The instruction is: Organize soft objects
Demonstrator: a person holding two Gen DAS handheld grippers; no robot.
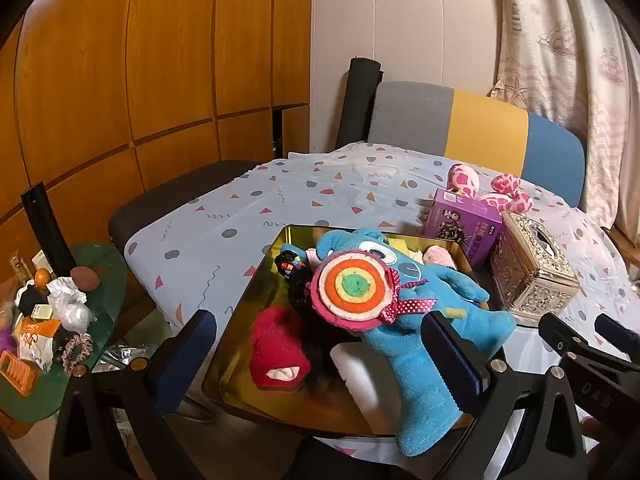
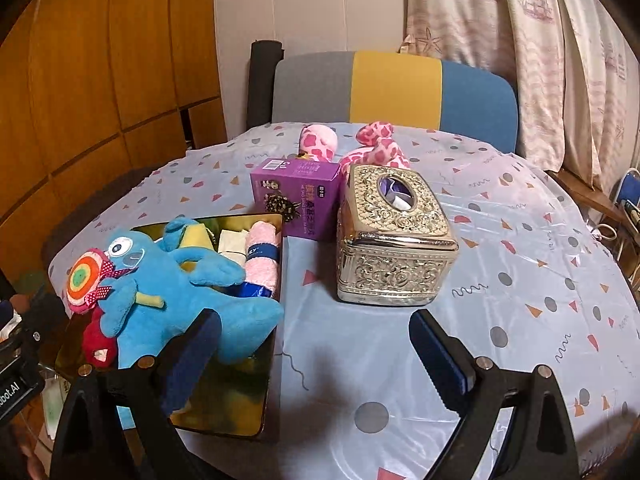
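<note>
A: Status on the left tool (image 1: 320,356)?
B: Jaws spread wide, nothing clamped. Its right finger (image 1: 454,364) overlaps the blue plush (image 1: 420,332) in view; contact can't be told.
A: Right tool (image 2: 316,358)?
B: Also spread apart, empty. It hangs over bare tablecloth, tray to its left, silver tissue box (image 2: 394,240) ahead.
A: Where's the plush?
B: Lying across the gold tray (image 1: 240,360), one leg hanging over the tray's near edge. A round striped lollipop toy (image 1: 352,288) with a dotted bow sits at its chest.
A: Anything else in the tray?
B: Red soft item (image 1: 278,348), a dark tangle beside it, a rolled pink towel (image 2: 262,256) with a blue band at the far side, pale yellow pieces behind.
A: Outside the tray?
B: Purple box (image 2: 298,196) just behind the tray, touching the tissue box's left side. Pink spotted plush (image 2: 360,148) farther back, near the chair (image 2: 394,88).
A: Table (image 2: 520,280)?
B: Covered in a light patterned cloth.
</note>
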